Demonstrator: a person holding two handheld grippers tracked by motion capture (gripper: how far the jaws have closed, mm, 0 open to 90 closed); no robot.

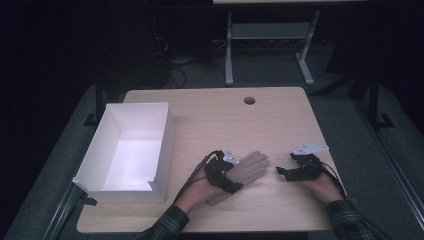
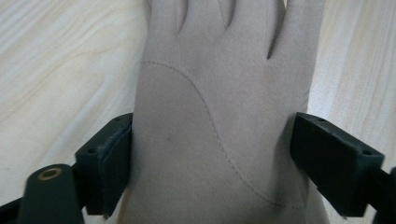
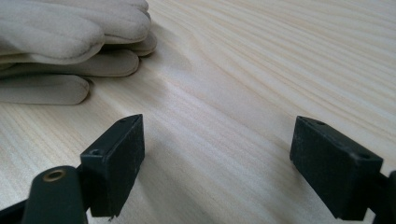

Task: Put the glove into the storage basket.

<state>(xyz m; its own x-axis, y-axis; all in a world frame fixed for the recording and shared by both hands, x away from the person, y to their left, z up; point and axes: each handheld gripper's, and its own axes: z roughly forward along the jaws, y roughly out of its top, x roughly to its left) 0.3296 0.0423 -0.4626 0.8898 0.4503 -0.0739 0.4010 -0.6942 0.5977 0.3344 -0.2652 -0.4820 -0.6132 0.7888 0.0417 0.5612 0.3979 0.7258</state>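
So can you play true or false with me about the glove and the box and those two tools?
1. The beige glove lies flat on the wooden table. True.
2. The glove is inside the white box. False: it lies on the table to the right of the box.
3. The left tool has its jaws standing on either side of the glove. True: one jaw is at each edge of the glove, at its palm.
4. The right tool is squeezing the glove's fingers. False: its jaws are open over bare table, with the glove's fingers farther off.
5. The white box has a lid on it. False: its top is open.
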